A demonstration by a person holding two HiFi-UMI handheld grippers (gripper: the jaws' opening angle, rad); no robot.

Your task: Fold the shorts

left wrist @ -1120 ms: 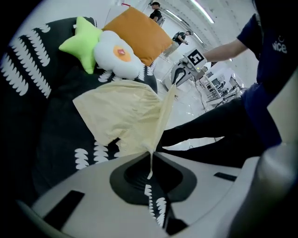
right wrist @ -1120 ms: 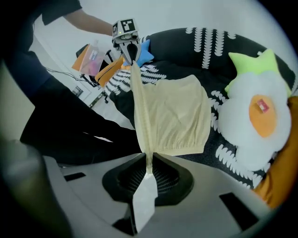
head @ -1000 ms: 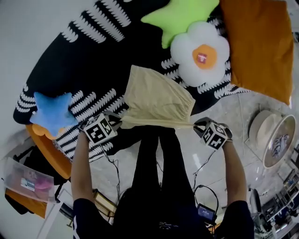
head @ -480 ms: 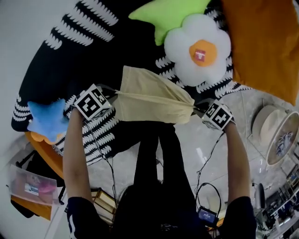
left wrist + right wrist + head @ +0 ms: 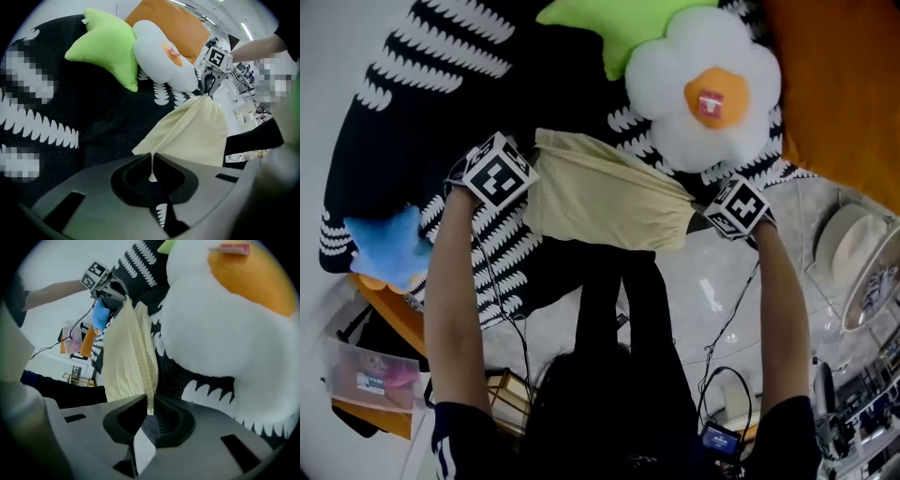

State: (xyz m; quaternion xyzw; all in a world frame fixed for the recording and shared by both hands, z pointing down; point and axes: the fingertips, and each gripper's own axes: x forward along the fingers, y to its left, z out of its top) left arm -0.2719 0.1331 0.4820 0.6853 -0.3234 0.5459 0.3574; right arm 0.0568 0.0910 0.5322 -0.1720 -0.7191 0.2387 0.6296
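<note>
The pale yellow shorts (image 5: 605,197) hang stretched between my two grippers over the black rug with white marks (image 5: 441,122). My left gripper (image 5: 530,176) is shut on the shorts' left corner; a thin pinch of cloth (image 5: 152,166) shows between its jaws. My right gripper (image 5: 698,212) is shut on the right corner, with the fabric (image 5: 150,401) clamped in its jaws. In the left gripper view the shorts (image 5: 194,133) spread toward the right gripper (image 5: 208,89). In the right gripper view the shorts (image 5: 126,357) run up to the left gripper (image 5: 119,294).
A white flower cushion with an orange centre (image 5: 703,89) lies just beyond the shorts, a green star cushion (image 5: 600,19) behind it, an orange pillow (image 5: 844,84) at the right. A blue star cushion (image 5: 380,244) sits at the rug's left edge. The person's legs (image 5: 623,309) stand on pale floor.
Both grippers moved forward and down over the rug, carrying the shorts toward the flower cushion. The left one travelled further. The shorts stay gripped at both corners.
</note>
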